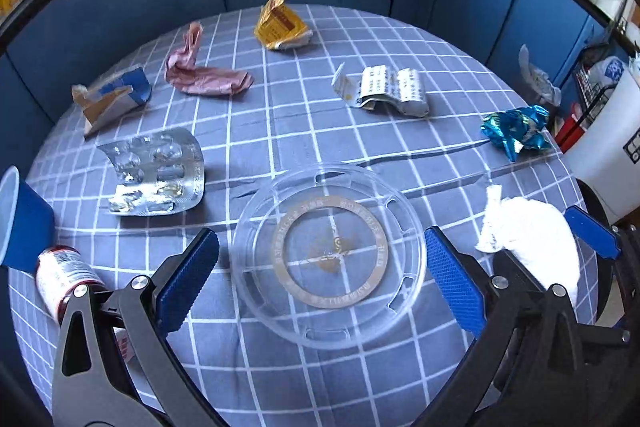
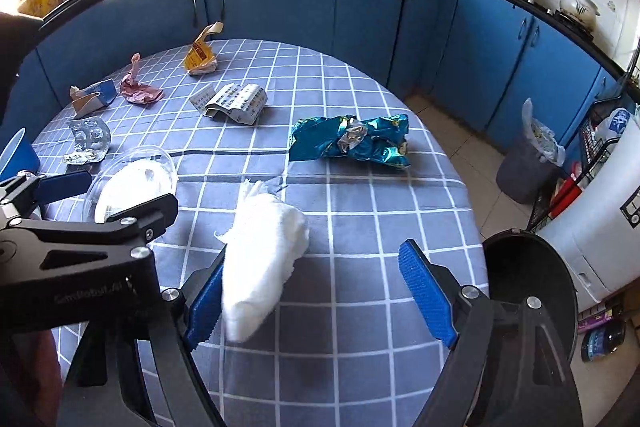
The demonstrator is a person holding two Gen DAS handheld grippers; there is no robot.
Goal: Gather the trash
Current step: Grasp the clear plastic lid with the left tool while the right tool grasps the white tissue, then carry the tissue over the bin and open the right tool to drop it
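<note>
A clear round plastic lid (image 1: pixel 328 255) lies on the checked tablecloth (image 1: pixel 304 131). My left gripper (image 1: pixel 320 267) hangs over it, open wide, one blue pad at each side of the rim and neither pressing. A crumpled white tissue (image 2: pixel 264 255) lies between the jaws of my right gripper (image 2: pixel 316 291). It leans on the left pad (image 2: pixel 206 303), and the right pad stands well apart, so the gripper is open. Farther out lies a crumpled blue foil wrapper (image 2: pixel 348 143).
More litter lies on the table: a blister pack (image 1: pixel 156 175), pink wrapper (image 1: pixel 204 71), yellow packet (image 1: pixel 282 25), printed white box (image 1: pixel 392 89), torn blue carton (image 1: pixel 112 99). A blue cup (image 1: pixel 20 219) and bottle (image 1: pixel 66 279) sit left. A black bin (image 2: pixel 528 279) stands right.
</note>
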